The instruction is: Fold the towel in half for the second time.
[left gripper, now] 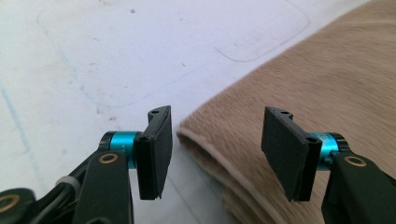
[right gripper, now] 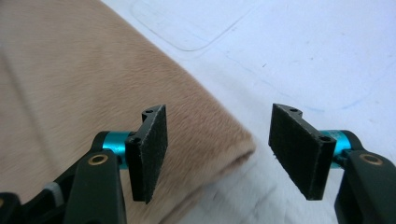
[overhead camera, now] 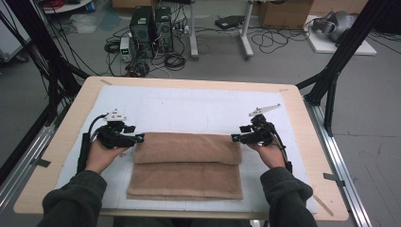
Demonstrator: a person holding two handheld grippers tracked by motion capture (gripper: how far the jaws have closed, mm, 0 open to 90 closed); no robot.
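Note:
A tan towel (overhead camera: pixel 187 165) lies folded on the white mat (overhead camera: pixel 189 109), its upper layer forming a band across the far half. My left gripper (overhead camera: pixel 140 137) hovers at that band's left end, open; the towel's folded corner (left gripper: pixel 215 135) lies under the gap between the pads, untouched. At the band's right end my right gripper (overhead camera: pixel 233 138) is open too, over the towel's corner (right gripper: pixel 219 140), nothing pinched. Both point inward toward each other.
The mat covers a wooden table (overhead camera: pixel 298 109) with bare margins left and right. Beyond the far edge stand computer towers (overhead camera: pixel 151 28) among cables, and black frame struts (overhead camera: pixel 340 52) rise at both sides. Faint outlines are drawn on the mat (left gripper: pixel 140 60).

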